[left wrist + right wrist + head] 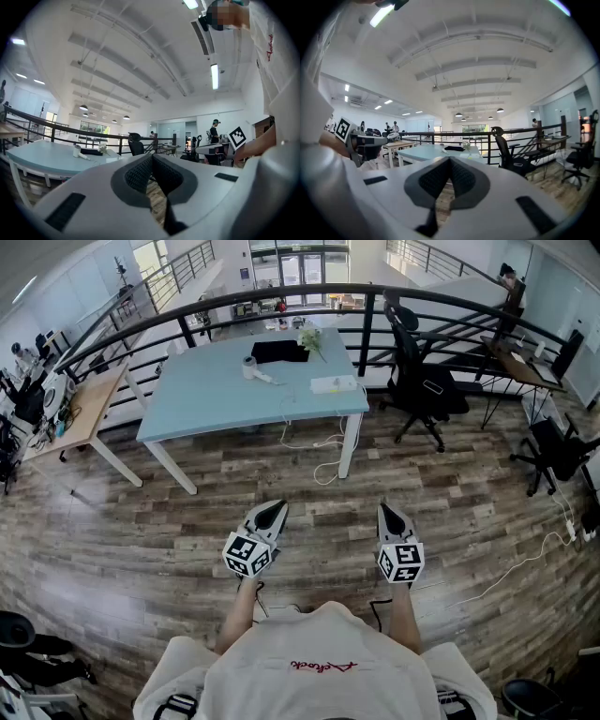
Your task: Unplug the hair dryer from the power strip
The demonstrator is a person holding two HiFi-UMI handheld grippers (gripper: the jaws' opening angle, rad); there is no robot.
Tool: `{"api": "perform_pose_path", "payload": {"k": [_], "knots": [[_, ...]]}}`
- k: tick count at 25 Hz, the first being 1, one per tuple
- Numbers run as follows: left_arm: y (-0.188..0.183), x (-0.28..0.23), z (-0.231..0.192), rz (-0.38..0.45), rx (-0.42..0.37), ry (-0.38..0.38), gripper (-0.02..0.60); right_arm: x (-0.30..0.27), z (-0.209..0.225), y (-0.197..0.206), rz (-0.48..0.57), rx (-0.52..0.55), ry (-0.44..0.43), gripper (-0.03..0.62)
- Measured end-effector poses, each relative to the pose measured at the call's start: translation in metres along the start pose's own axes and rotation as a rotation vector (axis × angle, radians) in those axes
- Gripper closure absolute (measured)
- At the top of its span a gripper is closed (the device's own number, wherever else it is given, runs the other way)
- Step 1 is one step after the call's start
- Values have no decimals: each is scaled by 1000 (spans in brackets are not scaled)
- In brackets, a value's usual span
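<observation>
A white hair dryer lies on the light blue table far ahead, with a white power strip near the table's right front corner. White cords hang from that corner to the floor. My left gripper and right gripper are held side by side over the wooden floor, well short of the table, both shut with nothing in them. The left gripper view shows its jaws together, with the hair dryer small on the table. In the right gripper view the jaws are also together.
A black flat item and a small plant share the table. A black railing runs behind it. Black office chairs stand to the right, a wooden desk to the left, and a white cable crosses the floor.
</observation>
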State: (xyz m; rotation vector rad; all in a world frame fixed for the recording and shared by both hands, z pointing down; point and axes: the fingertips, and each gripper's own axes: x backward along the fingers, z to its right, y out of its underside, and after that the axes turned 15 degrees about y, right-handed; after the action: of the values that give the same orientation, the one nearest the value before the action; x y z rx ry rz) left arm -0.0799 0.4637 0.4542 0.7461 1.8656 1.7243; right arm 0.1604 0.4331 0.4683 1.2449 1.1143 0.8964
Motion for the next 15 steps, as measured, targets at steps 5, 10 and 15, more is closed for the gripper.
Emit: {"api": "perform_pose_path", "payload": {"k": [5,10,15], "knots": [[2,-5,1,-6,7,-8,569,-2,3,2,-9,16,-7,577],[5,-6,4,-8,11,-19,569,1,6,7,-20,38,-13,577],[5,-10,9,-11,8,-42,569,0,16,10,-19,34,-18,577]]}}
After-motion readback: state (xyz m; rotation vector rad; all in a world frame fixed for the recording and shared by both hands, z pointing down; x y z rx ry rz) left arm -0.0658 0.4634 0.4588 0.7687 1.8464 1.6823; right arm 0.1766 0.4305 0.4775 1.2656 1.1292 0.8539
